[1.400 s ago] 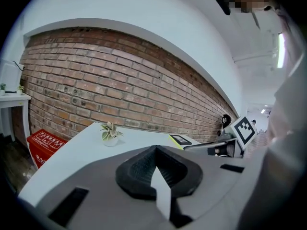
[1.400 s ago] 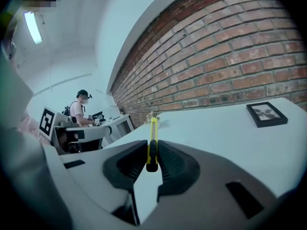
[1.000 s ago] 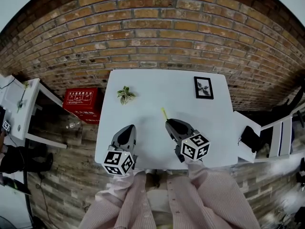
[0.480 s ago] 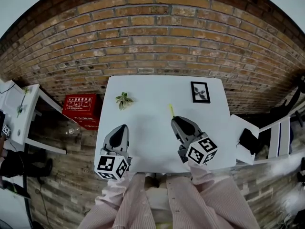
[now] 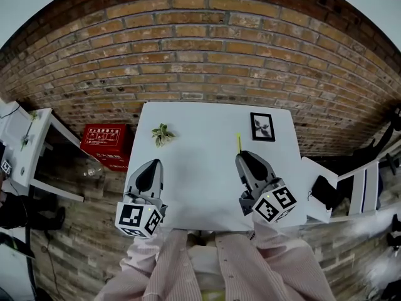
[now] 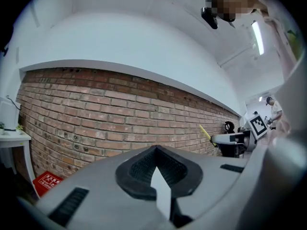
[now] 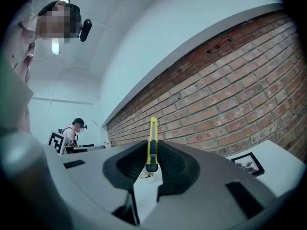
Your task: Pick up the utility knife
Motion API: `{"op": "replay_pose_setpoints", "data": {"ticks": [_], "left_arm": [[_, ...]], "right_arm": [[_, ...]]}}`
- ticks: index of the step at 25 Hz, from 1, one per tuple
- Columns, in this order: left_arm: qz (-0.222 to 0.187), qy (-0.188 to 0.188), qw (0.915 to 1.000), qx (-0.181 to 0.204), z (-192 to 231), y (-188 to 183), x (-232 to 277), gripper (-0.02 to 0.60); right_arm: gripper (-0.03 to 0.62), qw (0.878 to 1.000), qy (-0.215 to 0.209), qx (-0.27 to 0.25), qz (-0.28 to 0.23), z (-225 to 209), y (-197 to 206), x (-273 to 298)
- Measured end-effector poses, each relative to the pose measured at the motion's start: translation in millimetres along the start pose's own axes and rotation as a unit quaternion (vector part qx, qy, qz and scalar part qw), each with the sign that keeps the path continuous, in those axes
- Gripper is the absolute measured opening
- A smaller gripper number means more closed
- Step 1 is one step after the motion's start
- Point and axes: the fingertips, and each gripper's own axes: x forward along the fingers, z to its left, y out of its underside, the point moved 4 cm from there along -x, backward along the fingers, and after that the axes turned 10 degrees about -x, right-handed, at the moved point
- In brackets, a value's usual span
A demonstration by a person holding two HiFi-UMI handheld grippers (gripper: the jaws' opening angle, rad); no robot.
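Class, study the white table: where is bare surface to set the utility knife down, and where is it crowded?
Widest bare patch: the table middle, between the small plant and the framed picture. Also bare: the near strip between the left gripper and the right gripper. Taken: the far left and far right.

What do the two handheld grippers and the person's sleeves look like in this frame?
Both the left gripper and right gripper are grey, tapering shells with black ribbed pads inside. Each carries a white cube with black square markers. The sleeves are pale pink with fine stripes.
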Motion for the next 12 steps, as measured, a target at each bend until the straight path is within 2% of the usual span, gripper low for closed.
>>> {"op": "replay_pose_setpoints", "data": {"ticks": [12], "left_arm": [[-0.024, -0.003, 0.9995, 0.020, 7, -28, -7, -0.009]], "right_arm": [[0.067, 0.999, 0.017, -0.021, -0.029, -12, -27, -14]]}}
